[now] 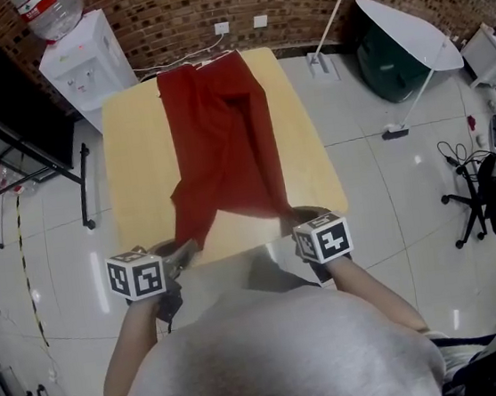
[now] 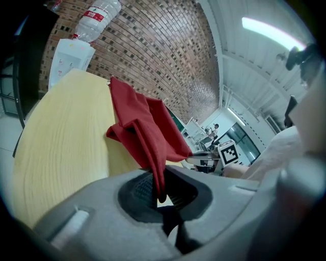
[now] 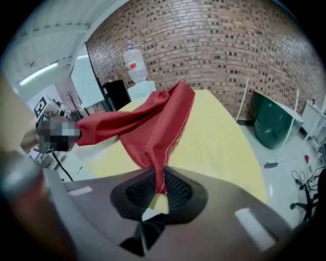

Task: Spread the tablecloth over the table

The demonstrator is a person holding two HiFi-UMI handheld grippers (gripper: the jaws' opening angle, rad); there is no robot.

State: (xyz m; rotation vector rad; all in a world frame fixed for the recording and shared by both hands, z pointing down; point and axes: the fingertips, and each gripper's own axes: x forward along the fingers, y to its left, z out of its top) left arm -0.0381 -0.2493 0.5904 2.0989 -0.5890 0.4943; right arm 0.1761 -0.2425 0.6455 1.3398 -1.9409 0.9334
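Observation:
A red tablecloth (image 1: 220, 133) lies in a long bunched strip down the middle of the pale wooden table (image 1: 136, 161), from the far edge to the near edge. My left gripper (image 1: 185, 250) is shut on the tablecloth's near left corner (image 2: 159, 178). My right gripper (image 1: 294, 224) is shut on the near right corner (image 3: 159, 181). Between the two corners the cloth's near hem is lifted off the table top. The left gripper view shows the right gripper (image 2: 204, 160) beyond the cloth.
A white water dispenser (image 1: 86, 60) stands at the table's far left corner. A black stand (image 1: 14, 123) is on the left. A white folded table with a green panel (image 1: 408, 38) and office chairs (image 1: 494, 189) stand on the right. A brick wall runs along the back.

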